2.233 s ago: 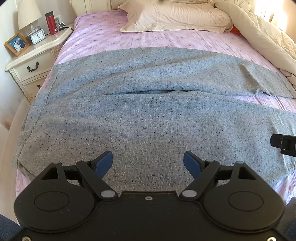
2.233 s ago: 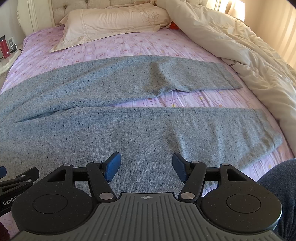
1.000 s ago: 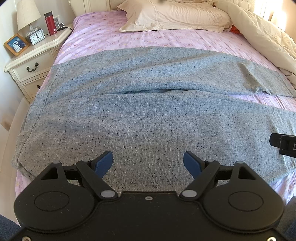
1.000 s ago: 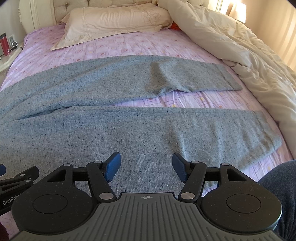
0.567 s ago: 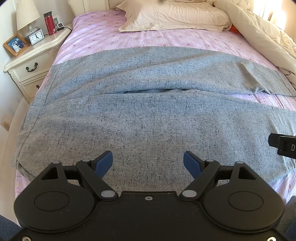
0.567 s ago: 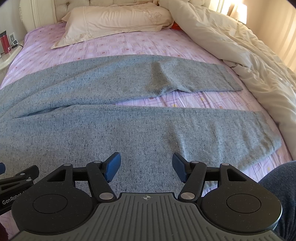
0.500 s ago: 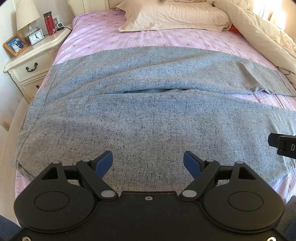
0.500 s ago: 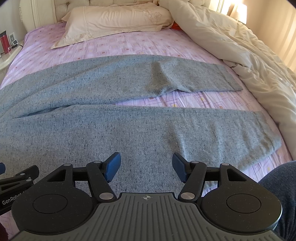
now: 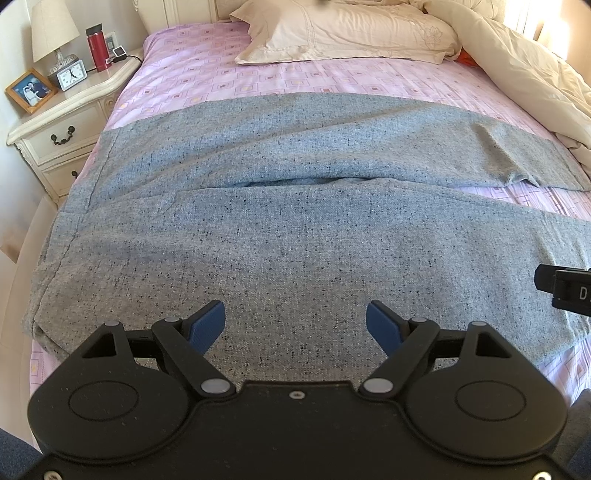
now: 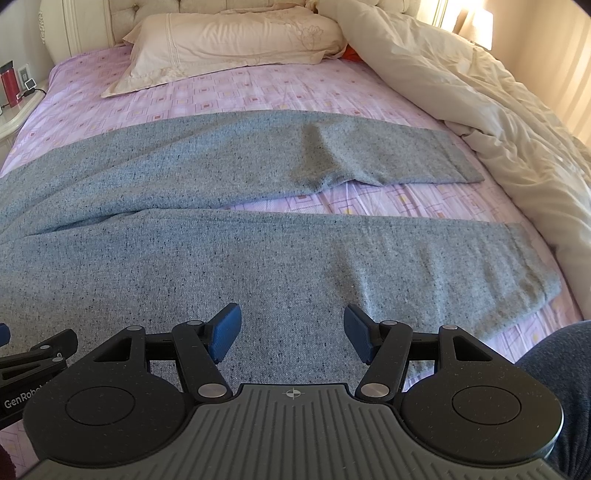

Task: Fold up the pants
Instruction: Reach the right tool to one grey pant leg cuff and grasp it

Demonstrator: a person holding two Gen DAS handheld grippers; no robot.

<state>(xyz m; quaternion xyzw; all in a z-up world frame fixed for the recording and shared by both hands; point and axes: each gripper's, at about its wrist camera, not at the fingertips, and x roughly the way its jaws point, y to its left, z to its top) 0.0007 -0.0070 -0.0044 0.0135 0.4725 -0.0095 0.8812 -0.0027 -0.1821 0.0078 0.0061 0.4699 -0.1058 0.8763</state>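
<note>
Grey speckled pants (image 9: 295,229) lie spread flat across the pink bed, waistband at the left, the two legs running right. In the right wrist view the pants (image 10: 258,258) show both legs apart, hems near the duvet. My left gripper (image 9: 295,325) is open and empty, hovering over the near leg close to the waist. My right gripper (image 10: 291,336) is open and empty over the near leg, further right. Part of the right gripper (image 9: 565,284) shows at the left view's right edge; part of the left gripper (image 10: 33,358) shows at the right view's left edge.
A cream pillow (image 9: 347,33) lies at the head of the bed. A bunched cream duvet (image 10: 480,122) fills the right side. A white nightstand (image 9: 62,125) at the left bears a lamp, clock, photo frame and red flask. The person's knee (image 10: 557,373) is at lower right.
Almost nothing: both grippers stay open over the near leg, with only slight drift of the views.
</note>
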